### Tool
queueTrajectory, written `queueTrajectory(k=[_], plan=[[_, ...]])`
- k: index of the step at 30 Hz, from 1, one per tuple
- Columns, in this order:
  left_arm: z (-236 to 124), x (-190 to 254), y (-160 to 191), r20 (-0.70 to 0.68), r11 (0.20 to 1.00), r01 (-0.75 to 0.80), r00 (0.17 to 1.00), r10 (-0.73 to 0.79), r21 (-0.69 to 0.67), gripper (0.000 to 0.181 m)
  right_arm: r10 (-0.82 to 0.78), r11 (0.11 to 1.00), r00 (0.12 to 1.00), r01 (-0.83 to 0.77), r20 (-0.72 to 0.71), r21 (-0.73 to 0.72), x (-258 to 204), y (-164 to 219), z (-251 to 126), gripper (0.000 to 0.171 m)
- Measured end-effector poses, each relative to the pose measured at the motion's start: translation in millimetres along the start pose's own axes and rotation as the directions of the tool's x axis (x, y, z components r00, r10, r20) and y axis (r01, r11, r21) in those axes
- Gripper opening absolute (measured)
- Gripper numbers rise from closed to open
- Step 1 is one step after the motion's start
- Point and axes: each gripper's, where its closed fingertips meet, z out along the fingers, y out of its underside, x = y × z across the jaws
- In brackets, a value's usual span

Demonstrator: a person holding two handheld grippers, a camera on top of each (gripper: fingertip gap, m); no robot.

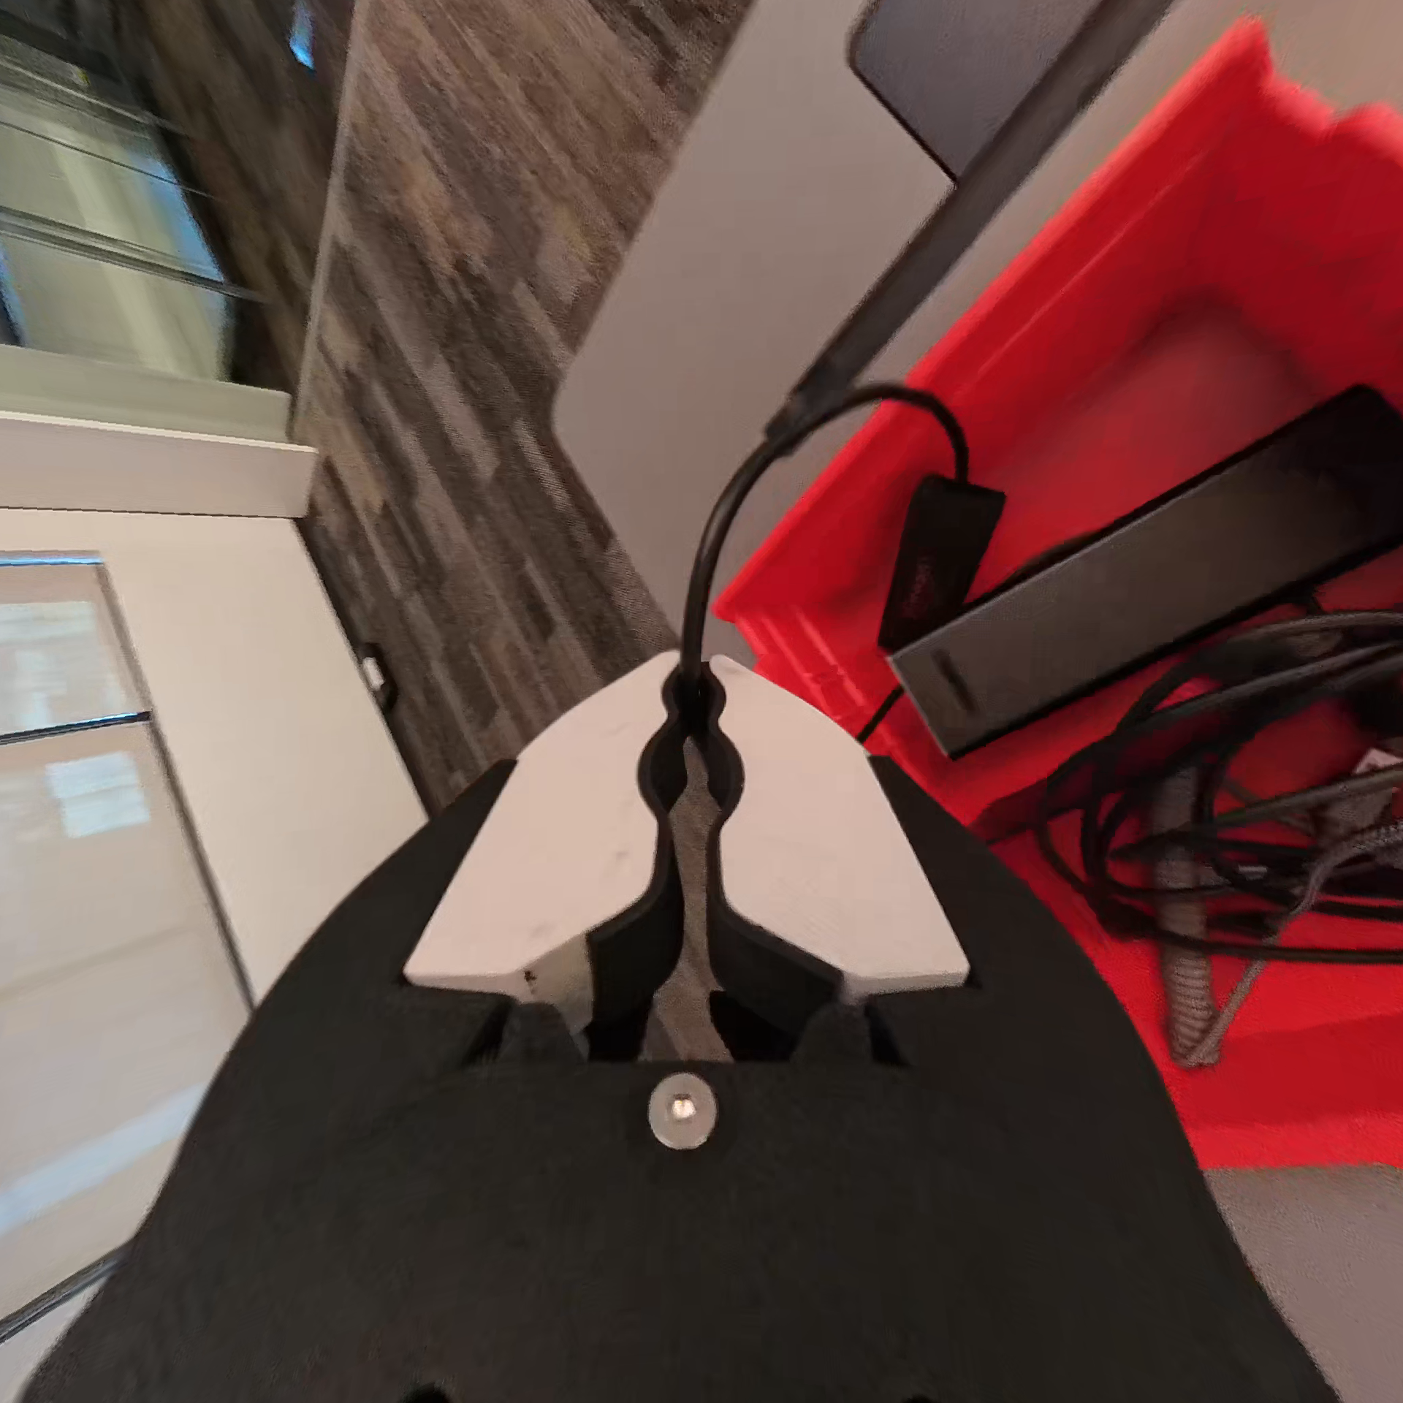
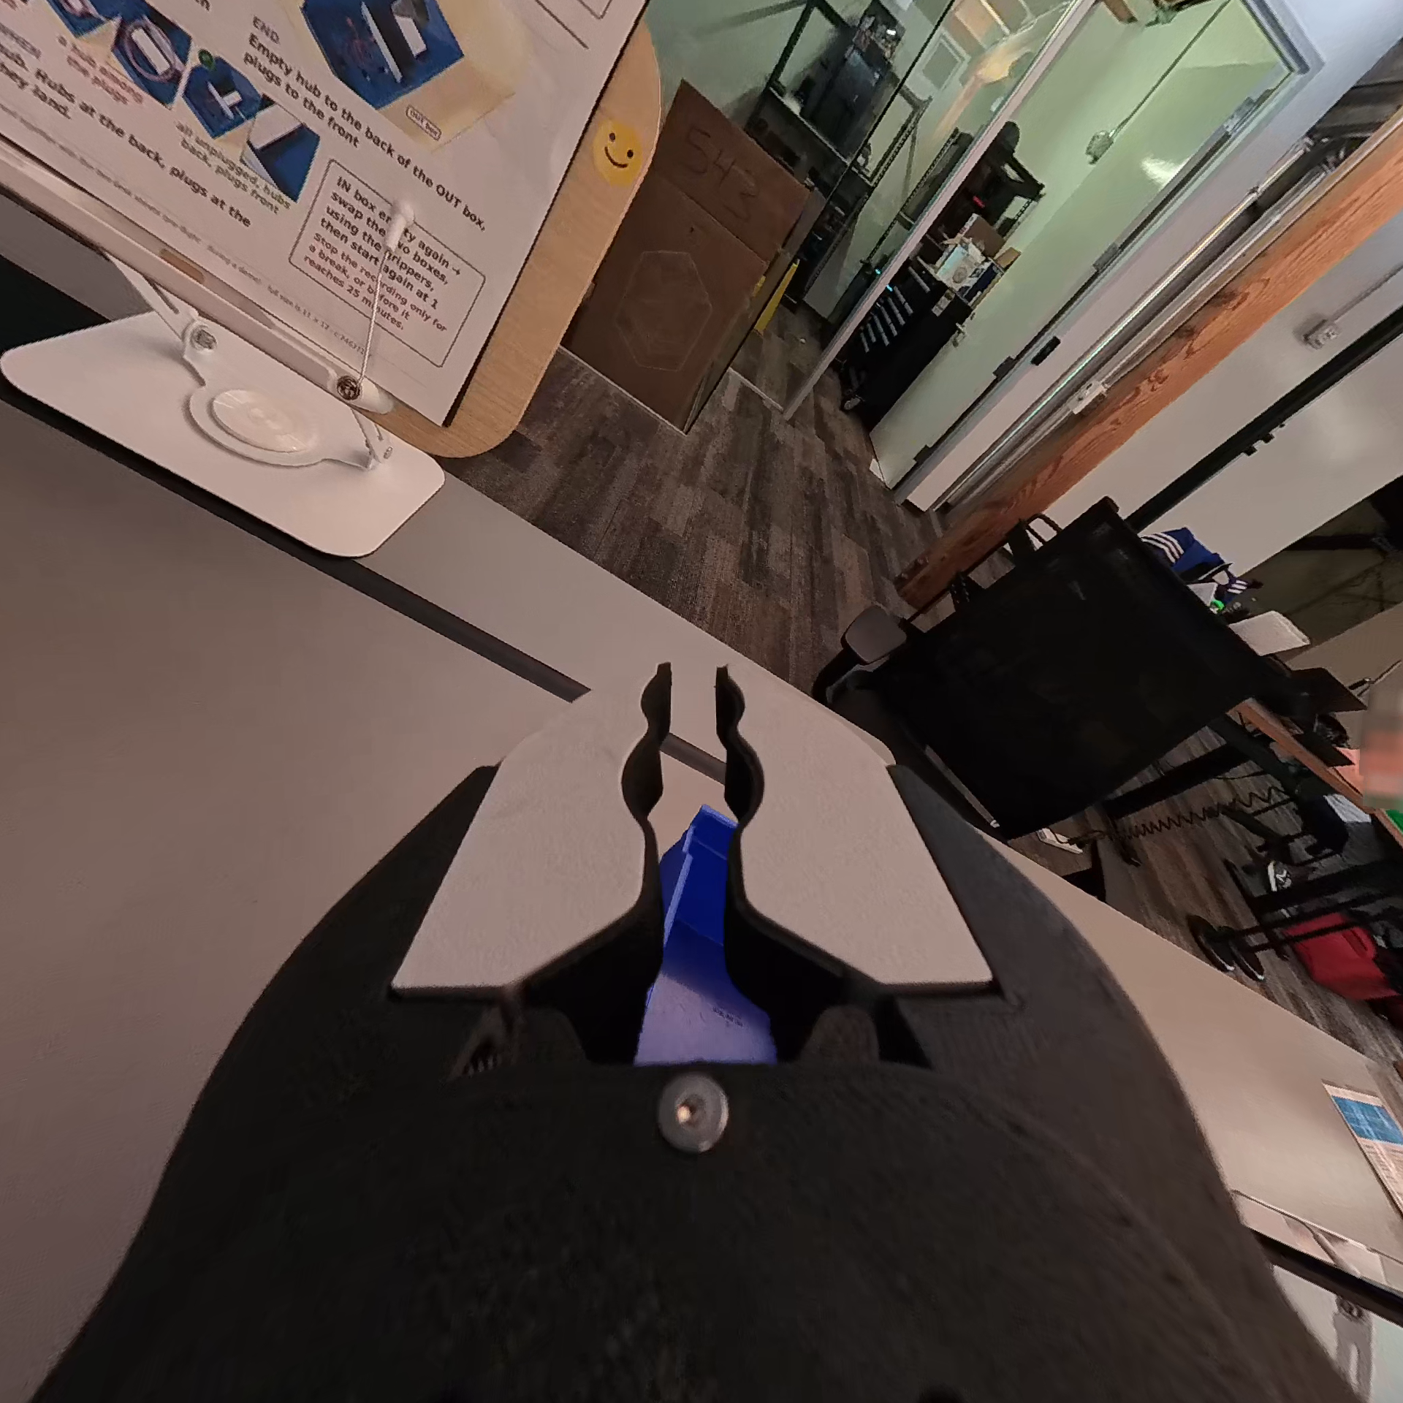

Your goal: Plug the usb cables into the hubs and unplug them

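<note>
In the left wrist view my left gripper [image 1: 692, 687] is shut on a thin black cable [image 1: 710, 531]. The cable arcs up and over to a small black hub [image 1: 937, 562], which hangs above a red bin [image 1: 1063, 395]. A long grey hub [image 1: 1139, 584] leans inside the bin beside a tangle of black and grey cables [image 1: 1215, 820]. In the right wrist view my right gripper [image 2: 693, 679] is slightly open and empty, held above the grey table [image 2: 228, 721]. A blue bin [image 2: 698, 956] shows below, between its fingers.
A white stand [image 2: 228, 425] holding an instruction sheet [image 2: 304, 152] sits at the table's far left. Beyond the table edge are carpet, a black bag [image 2: 1063, 668] on a chair, glass walls and a cardboard box [image 2: 683, 266]. A dark pad [image 1: 934, 68] lies behind the red bin. The tips of one gripper are about 65 cm away from the tips of the other.
</note>
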Motion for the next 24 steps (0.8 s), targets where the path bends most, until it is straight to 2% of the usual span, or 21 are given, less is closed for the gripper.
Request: queueTrajectory(k=[5, 7, 8, 10, 13, 16, 24], plan=[[-81.5, -48.4, -36.8, 0.173, 0.997, -0.006, 0.985, -0.007, 0.076, 0.000, 0.024, 0.999, 1.000, -0.025, 0.012, 0.037, 4.0, -5.5, -8.8, 0.012], [-107.8, -55.8, -49.1, 0.176, 0.996, 0.007, 0.984, -0.023, 0.093, 0.000, 0.037, 0.998, 0.999, -0.038, 0.022, 0.055, 4.9, -8.4, -12.5, 0.012], [-115.4, -56.6, -50.7, 0.174, 0.997, 0.004, 0.985, -0.017, 0.072, 0.000, 0.041, 0.997, 0.999, -0.043, 0.028, 0.062, 4.8, -9.7, -14.2, 0.012], [-132.5, -69.0, -56.2, 0.270, 0.998, -0.041, 0.962, 0.025, 0.052, 0.000, 0.046, 0.996, 0.998, -0.049, 0.038, 0.075, 4.4, -12.2, -17.4, 0.012], [-157.2, -72.0, -71.6, 0.291, 0.996, -0.030, 0.957, 0.005, 0.083, 0.000, 0.053, 0.993, 0.997, -0.058, 0.053, 0.099, 3.9, -16.6, -22.3, 0.012], [-188.9, -85.4, -87.7, 0.388, 0.993, -0.054, 0.922, 0.009, 0.106, 0.000, 0.066, 0.990, 0.995, -0.074, 0.071, 0.118, 3.6, -20.1, -27.1, 0.012], [-262.7, -83.1, -134.4, 0.442, 0.985, -0.120, 0.895, 0.054, 0.122, 0.000, 0.083, 0.983, 0.991, -0.098, 0.101, 0.153, 6.4, -25.8, -37.1, 0.012]])
